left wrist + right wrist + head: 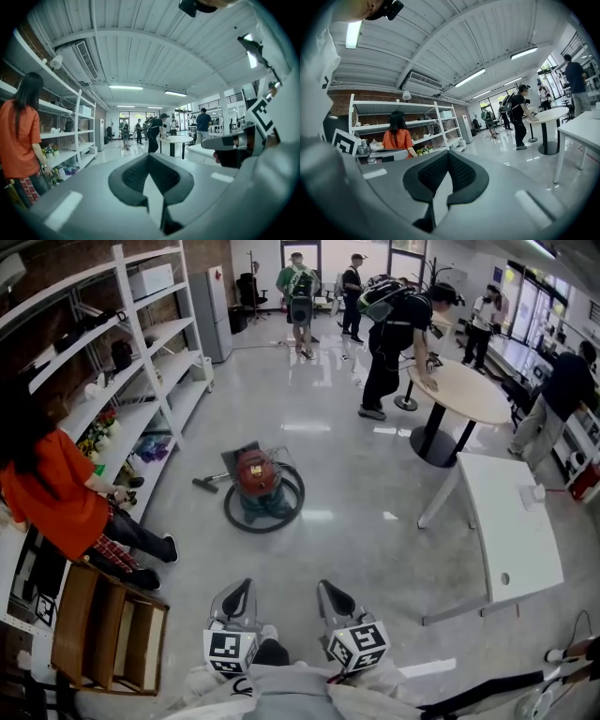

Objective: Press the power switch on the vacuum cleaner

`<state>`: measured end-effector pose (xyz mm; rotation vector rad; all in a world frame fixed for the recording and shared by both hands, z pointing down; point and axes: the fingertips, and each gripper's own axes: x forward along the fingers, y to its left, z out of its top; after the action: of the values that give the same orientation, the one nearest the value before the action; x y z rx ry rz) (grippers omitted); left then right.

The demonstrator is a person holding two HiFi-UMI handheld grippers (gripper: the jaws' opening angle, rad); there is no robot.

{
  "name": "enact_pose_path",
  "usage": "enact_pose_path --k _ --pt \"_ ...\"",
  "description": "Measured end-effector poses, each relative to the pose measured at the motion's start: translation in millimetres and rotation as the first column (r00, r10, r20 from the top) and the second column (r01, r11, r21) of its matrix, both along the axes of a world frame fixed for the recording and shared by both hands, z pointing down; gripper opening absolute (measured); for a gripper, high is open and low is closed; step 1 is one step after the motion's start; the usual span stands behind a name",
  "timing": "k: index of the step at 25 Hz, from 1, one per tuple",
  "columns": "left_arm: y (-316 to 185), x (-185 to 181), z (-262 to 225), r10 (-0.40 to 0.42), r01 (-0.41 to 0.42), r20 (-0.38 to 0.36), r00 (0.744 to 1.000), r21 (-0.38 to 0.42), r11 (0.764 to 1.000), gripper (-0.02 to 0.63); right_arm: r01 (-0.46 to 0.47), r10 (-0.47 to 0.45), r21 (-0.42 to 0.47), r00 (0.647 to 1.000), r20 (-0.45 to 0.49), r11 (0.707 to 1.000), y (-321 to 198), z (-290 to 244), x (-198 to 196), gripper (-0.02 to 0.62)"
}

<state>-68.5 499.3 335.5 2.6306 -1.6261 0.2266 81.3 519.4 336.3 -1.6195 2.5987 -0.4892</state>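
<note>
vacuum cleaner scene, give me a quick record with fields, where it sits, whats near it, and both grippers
vacuum cleaner: red-topped, on the floor ahead of both grippers, untouched
hose: looped round its base
power switch: too small to make out
left gripper: jaws together, nothing between them, well short of the vacuum cleaner
right gripper: jaws together, nothing between them, well short too
to its left: white shelving, person in orange
to its right: white table

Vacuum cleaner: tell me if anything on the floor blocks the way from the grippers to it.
Nothing visible does. Bare floor lies between the left gripper, the right gripper and the vacuum cleaner. The person in orange is off left, the white table off right.
</note>
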Motion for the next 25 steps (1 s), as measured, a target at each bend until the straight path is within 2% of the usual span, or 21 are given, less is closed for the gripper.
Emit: enact_pose_path --k 14,25 --pt "-36.0 3.0 13.8 -0.003 0.003 -0.015 1.0 -0.026 1.0 0.0 -0.006 0.005 -0.03 1.0 -0.007 1.0 -32.7 10.9 3.9 0.002" --pt "-101.9 -29.4 22.0 -0.027 0.026 -0.016 0.999 -0.066 0.997 0.0 0.016 -0.017 -0.06 1.0 -0.009 0.998 -97.8 17.4 -28.4 0.002"
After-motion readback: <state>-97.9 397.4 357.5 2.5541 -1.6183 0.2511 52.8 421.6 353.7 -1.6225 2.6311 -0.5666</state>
